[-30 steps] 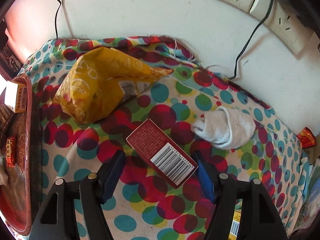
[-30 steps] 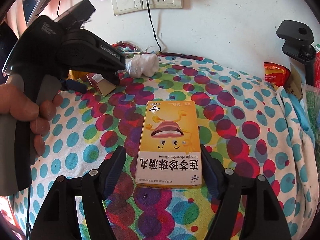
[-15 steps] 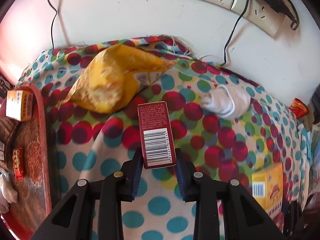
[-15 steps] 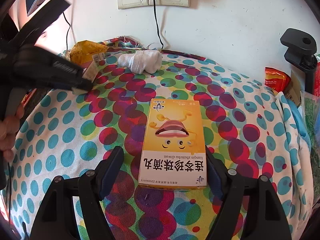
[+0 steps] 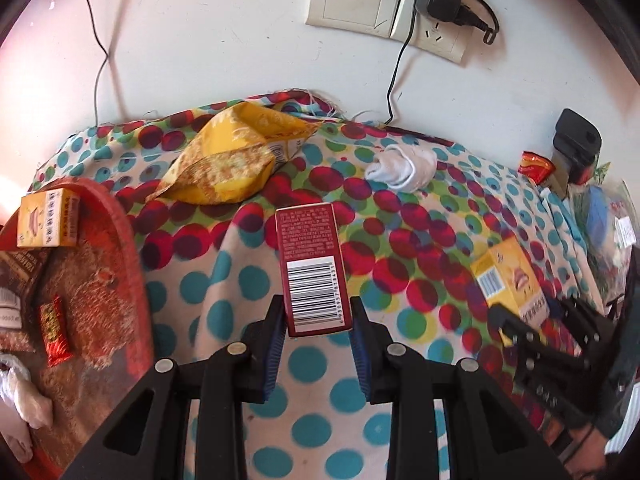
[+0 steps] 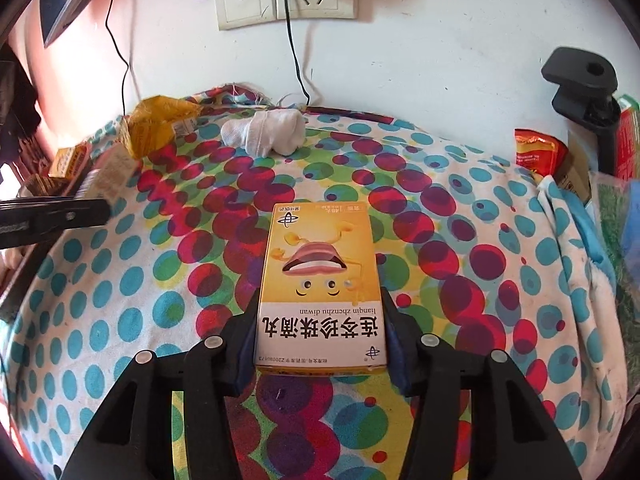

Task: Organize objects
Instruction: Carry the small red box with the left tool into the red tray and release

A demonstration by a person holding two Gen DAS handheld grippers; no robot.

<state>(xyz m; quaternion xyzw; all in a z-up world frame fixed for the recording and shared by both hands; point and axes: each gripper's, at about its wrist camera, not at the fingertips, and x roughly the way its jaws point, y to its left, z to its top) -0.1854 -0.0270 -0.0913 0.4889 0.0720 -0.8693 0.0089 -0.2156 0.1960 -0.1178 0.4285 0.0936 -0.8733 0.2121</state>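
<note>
– Left wrist view: what is held?
– The left gripper [image 5: 317, 322] clamps a red box [image 5: 313, 270] above the dotted cloth [image 5: 400, 248].
– And the right gripper [image 6: 320, 336]?
– Its jaws are closing on a yellow box [image 6: 320, 284] lying on that cloth.

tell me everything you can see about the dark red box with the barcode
The dark red box is a slim, rectangular carton that looks like cardboard, closed and undented. Its upward face carries small white print at the far end and a white barcode panel at the near end. The left hand-held gripper is shut on its near end, blue pads pressing both long sides, and the box points away over the polka-dot cloth.
</note>
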